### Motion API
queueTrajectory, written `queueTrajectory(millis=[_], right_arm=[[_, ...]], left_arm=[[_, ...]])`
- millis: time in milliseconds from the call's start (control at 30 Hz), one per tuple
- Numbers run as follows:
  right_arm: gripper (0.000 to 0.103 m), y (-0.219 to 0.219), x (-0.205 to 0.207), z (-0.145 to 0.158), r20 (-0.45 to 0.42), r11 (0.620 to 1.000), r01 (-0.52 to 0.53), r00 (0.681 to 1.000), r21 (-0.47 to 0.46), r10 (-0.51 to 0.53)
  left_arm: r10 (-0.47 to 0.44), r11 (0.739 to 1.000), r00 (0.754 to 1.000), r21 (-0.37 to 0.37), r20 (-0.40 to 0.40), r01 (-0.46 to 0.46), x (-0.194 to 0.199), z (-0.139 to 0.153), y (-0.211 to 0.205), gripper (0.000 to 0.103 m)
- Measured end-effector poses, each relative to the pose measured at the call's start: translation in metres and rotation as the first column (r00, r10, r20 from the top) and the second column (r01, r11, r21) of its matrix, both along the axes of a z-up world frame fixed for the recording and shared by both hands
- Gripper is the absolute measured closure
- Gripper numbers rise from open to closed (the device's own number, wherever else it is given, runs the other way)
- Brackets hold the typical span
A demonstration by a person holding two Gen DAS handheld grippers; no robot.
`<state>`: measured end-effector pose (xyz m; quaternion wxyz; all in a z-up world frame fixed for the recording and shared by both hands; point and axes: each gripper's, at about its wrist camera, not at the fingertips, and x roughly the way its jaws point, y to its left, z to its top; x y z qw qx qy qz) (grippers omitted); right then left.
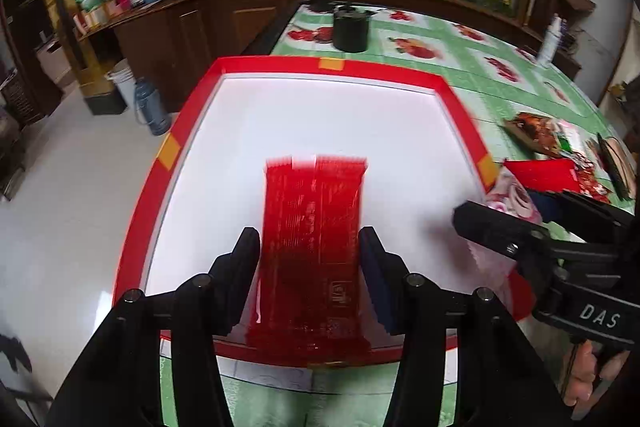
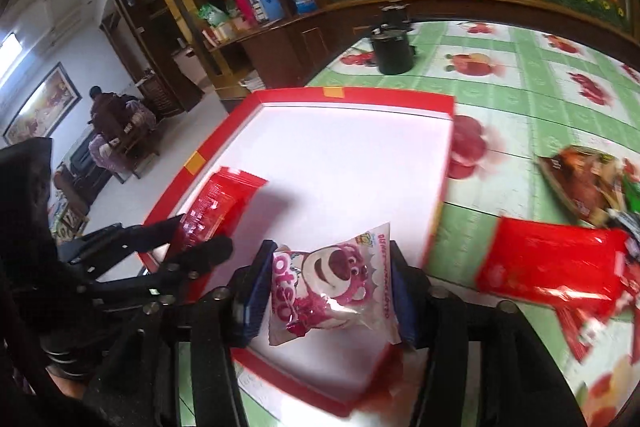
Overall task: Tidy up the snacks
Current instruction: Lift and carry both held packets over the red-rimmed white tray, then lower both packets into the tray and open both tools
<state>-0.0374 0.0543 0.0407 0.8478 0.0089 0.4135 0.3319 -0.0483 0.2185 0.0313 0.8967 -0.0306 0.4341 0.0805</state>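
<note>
Left wrist view showed our left gripper pinching a light, crinkly red snack packet across its width over the red-rimmed tray, while our right gripper squeezed a soft pink bear-print pouch by its sides.

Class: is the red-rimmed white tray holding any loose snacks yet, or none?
None loose. The red-rimmed white tray shows bare floor; the long red packet stays gripped in the left claw.

The right claw grips a pink bear packet over the red-rimmed tray. At left, the left claw clamps a red packet. More snacks lie on the table.
</note>
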Motion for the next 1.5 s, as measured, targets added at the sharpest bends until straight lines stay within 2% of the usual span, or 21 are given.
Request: queueTrajectory(millis=[33, 133, 233, 367, 433, 567, 700, 800, 900, 967, 1033, 1267, 1333, 1500], right_arm=[[0.041, 0.000, 0.001, -0.003, 0.007, 1.000, 0.001, 1.000, -0.019, -0.001], [0.041, -0.009, -0.004, -0.003, 0.026, 1.000, 0.005, 1.000, -0.006, -0.005], [0.039, -0.012, -0.006, -0.003, -0.002, 0.999, -0.019, 1.000, 0.051, 0.019], [0.039, -0.001, -0.018, -0.001, 0.013, 0.993, -0.100, 0.995, 0.062, 0.100], [0.039, 0.006, -0.021, -0.005, -0.014, 0.987, -0.141, 0.990, 0.070, 0.143], [0.032, 0.011, -0.027, -0.006, -0.025, 0.982, -0.174, 0.984, 0.066, 0.176], [0.031, 0.007, -0.032, -0.007, -0.090, 0.971, -0.201, 0.973, 0.132, 0.214], [0.027, 0.006, -0.039, -0.015, -0.179, 0.943, -0.247, 0.941, 0.225, 0.289], [0.026, 0.008, -0.046, -0.015, -0.166, 0.944, -0.257, 0.942, 0.207, 0.293], [0.019, 0.012, -0.044, -0.014, -0.172, 0.944, -0.262, 0.939, 0.202, 0.298], [0.017, 0.020, -0.036, -0.013, -0.193, 0.945, -0.251, 0.937, 0.208, 0.291], [0.013, 0.051, -0.026, -0.015, -0.244, 0.924, -0.349, 0.892, 0.159, 0.379], [0.013, 0.050, -0.035, -0.019, -0.258, 0.910, -0.393, 0.873, 0.129, 0.414], [0.013, 0.043, -0.051, -0.021, -0.311, 0.889, -0.435, 0.833, 0.143, 0.458]], left_arm=[[0.007, 1.000, 1.000, 0.000, 0.009, -0.007, -0.002, 0.000, 0.002, 0.053], [0.033, 0.999, 0.999, 0.015, 0.036, -0.034, -0.009, 0.002, 0.005, 0.040], [0.068, 0.998, 0.995, 0.002, 0.071, -0.068, -0.024, 0.005, 0.011, 0.040], [0.109, 0.994, 0.990, -0.040, 0.089, -0.106, -0.041, 0.006, 0.022, 0.039], [0.124, 0.992, 0.988, -0.050, 0.094, -0.120, -0.045, 0.007, 0.025, 0.039], [0.144, 0.989, 0.983, -0.042, 0.113, -0.140, -0.057, 0.013, 0.029, 0.039], [0.158, 0.987, 0.980, -0.044, 0.125, -0.154, -0.064, 0.019, 0.032, 0.039], [0.171, 0.985, 0.976, -0.036, 0.136, -0.168, -0.070, 0.024, 0.034, 0.039], [0.182, 0.983, 0.974, -0.033, 0.138, -0.180, -0.074, 0.025, 0.037, 0.039], [0.192, 0.981, 0.972, -0.034, 0.136, -0.189, -0.076, 0.025, 0.038, 0.039], [0.197, 0.980, 0.972, -0.036, 0.128, -0.194, -0.077, 0.024, 0.038, 0.039], [0.236, 0.972, 0.963, -0.041, 0.130, -0.233, -0.091, 0.030, 0.045, 0.039], [0.256, 0.967, 0.956, -0.044, 0.141, -0.252, -0.097, 0.034, 0.051, 0.039], [0.280, 0.960, 0.948, -0.058, 0.153, -0.274, -0.102, 0.038, 0.058, 0.039]])
